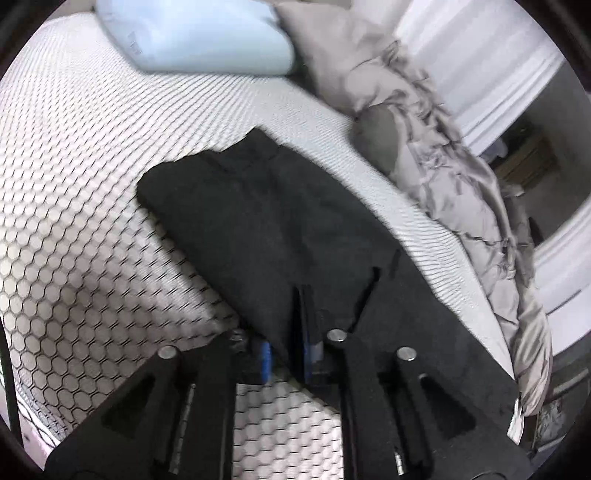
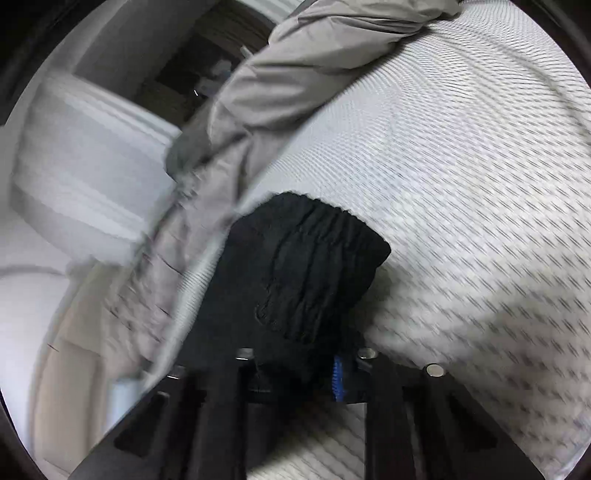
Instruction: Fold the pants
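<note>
Both tools grip the black pants (image 1: 258,206), which lie on the bed (image 1: 74,166) with its honeycomb-patterned cover. The left tool (image 1: 286,354) is nipped narrow on a thin edge of cloth; the right tool (image 2: 295,369) is clamped on the thicker, gathered waistband end. To fold well, I judge both should lift together, keep the cloth taut between them, and carry the edge level. In the left view the pants' long axis runs diagonally from the tool up-left toward the pale blue pillow (image 1: 192,33).
</note>
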The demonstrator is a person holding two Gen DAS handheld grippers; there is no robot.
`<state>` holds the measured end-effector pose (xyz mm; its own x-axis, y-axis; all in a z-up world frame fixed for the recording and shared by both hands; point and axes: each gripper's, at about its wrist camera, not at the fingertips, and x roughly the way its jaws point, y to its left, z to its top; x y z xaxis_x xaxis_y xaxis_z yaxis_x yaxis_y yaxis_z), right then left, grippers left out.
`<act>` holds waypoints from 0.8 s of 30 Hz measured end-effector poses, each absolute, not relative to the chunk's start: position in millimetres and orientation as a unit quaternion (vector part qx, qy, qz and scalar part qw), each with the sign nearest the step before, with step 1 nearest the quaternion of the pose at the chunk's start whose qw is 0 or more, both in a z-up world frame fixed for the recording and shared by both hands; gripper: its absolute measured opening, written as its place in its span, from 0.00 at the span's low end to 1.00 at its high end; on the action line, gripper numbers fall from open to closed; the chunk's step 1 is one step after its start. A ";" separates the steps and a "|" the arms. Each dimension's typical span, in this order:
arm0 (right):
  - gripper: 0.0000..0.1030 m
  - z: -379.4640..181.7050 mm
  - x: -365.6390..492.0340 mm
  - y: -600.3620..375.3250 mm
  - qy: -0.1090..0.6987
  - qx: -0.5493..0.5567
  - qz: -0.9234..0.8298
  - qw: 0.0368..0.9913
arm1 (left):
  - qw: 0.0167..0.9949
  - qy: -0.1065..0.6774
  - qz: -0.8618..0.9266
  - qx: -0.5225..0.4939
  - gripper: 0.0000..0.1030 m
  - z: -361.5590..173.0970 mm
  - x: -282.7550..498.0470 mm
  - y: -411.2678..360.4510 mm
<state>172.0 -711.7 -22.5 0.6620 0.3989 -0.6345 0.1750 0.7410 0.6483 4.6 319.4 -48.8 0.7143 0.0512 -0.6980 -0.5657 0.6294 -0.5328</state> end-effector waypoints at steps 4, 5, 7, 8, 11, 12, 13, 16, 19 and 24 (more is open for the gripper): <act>0.62 -10.8 159.4 -723.0 0.392 0.358 0.098 0.842 | 0.851 0.318 0.191 -0.371 0.16 -31.5 -9.3 318.6; 0.78 -3.0 152.6 -731.8 0.366 0.370 0.097 0.848 | 0.856 0.314 0.191 -0.364 0.25 -26.0 -12.2 316.4; 0.79 1.4 149.3 -740.4 0.347 0.381 0.093 0.852 | 0.863 0.308 0.193 -0.351 0.41 -15.5 -17.6 308.6; 0.75 -0.4 153.8 -741.0 0.354 0.384 0.092 0.848 | 0.865 0.304 0.193 -0.349 0.47 -11.7 -20.5 305.6; 0.35 -13.5 169.0 -739.5 0.390 0.382 0.074 0.834 | 0.871 0.295 0.199 -0.339 0.59 2.0 -25.0 295.5; 0.29 -13.0 169.2 -740.2 0.389 0.381 0.071 0.836 | 0.874 0.290 0.199 -0.334 0.61 6.4 -25.9 292.1; 0.24 -10.7 164.3 -741.2 0.381 0.384 0.075 0.838 | 0.876 0.288 0.202 -0.330 0.67 11.0 -27.7 289.3; 0.18 9.6 144.6 -736.6 0.359 0.366 0.093 0.853 | 0.883 0.279 0.206 -0.316 0.78 21.5 -32.0 282.3; 0.31 3.4 140.7 -731.4 0.411 0.282 0.041 0.866 | 0.892 0.279 0.190 -0.301 0.80 31.4 -31.9 270.5; 0.67 39.2 124.9 -735.5 0.355 0.239 0.004 0.904 | 0.911 0.265 0.154 -0.275 0.97 50.7 -24.8 239.3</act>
